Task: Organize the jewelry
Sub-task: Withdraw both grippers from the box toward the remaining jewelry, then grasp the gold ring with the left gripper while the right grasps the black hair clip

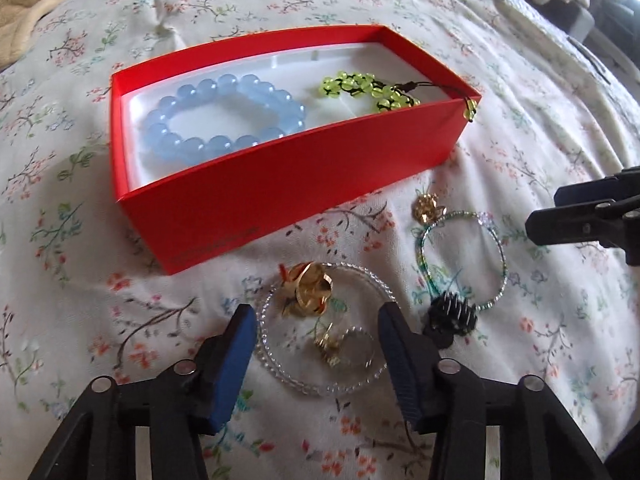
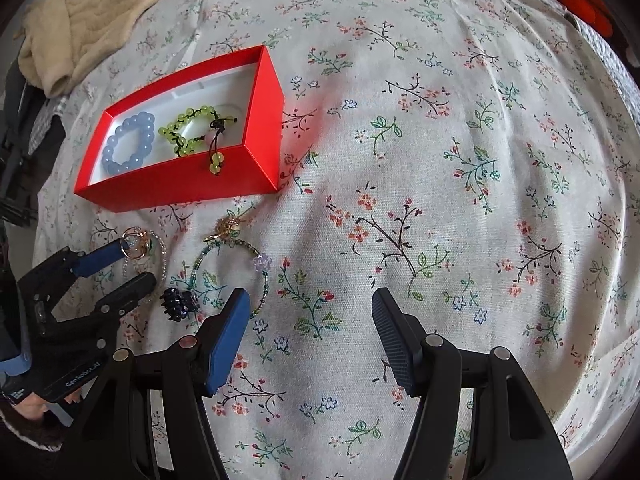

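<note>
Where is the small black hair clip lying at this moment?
The black hair clip lies on the floral bedsheet, outside the red box, at the near edge of the green beaded bracelet. In the left wrist view it sits just right of the left claw.

both grippers point steeply down, the left gripper (image 1: 318,334) half-spread, the right gripper (image 2: 310,320) wider, nothing gripped.

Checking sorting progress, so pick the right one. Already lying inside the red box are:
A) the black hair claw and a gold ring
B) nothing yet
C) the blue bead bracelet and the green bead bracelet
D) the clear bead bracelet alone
C: the blue bead bracelet and the green bead bracelet lie inside the red box, seen in both wrist views.
</note>
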`<move>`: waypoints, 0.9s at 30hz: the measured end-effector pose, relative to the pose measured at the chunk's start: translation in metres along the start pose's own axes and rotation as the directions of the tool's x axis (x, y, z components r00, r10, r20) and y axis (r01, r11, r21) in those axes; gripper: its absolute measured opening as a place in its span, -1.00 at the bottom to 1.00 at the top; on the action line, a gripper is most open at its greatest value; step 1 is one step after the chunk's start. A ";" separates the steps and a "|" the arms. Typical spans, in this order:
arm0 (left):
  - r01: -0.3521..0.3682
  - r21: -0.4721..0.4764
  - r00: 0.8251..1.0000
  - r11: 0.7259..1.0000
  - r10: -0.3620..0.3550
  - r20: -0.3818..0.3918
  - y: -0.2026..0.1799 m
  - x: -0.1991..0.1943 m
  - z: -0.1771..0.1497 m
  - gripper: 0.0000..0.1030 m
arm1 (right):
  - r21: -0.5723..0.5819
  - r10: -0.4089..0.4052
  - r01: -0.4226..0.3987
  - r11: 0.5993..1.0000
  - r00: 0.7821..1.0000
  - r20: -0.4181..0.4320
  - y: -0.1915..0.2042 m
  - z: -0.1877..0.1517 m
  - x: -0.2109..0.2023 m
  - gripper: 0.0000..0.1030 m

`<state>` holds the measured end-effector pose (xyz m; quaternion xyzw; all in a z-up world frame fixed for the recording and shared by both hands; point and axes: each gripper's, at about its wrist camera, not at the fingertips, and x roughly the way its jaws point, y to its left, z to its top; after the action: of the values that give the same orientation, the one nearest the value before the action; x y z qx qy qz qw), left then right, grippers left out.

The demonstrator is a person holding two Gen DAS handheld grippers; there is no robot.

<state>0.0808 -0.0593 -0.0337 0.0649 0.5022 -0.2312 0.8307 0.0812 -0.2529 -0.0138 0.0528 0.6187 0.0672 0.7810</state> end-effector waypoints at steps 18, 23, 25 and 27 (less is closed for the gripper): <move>0.026 -0.051 0.999 0.998 -0.024 0.036 0.004 -0.003 0.006 -0.50 | -0.148 0.144 -0.127 0.981 0.984 0.104 0.021 -0.008 0.000 0.24; 0.040 -0.044 0.997 0.998 -0.037 0.070 0.004 -0.022 0.001 -0.50 | -0.249 0.164 -0.123 0.961 0.975 0.152 0.036 -0.022 -0.010 0.24; 0.038 -0.045 0.997 0.998 -0.035 0.070 0.005 -0.027 -0.003 -0.50 | -0.302 0.174 -0.121 0.946 0.972 0.155 0.045 -0.029 -0.009 0.23; 0.030 -0.052 0.998 0.998 -0.026 0.060 0.008 -0.029 -0.008 -0.50 | -0.357 0.177 -0.112 0.927 0.972 0.155 0.056 -0.035 -0.007 0.22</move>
<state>0.0674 -0.0401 -0.0135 0.0291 0.4840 -0.2314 0.8434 0.0429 -0.1993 -0.0056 -0.0335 0.5166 0.2271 0.8249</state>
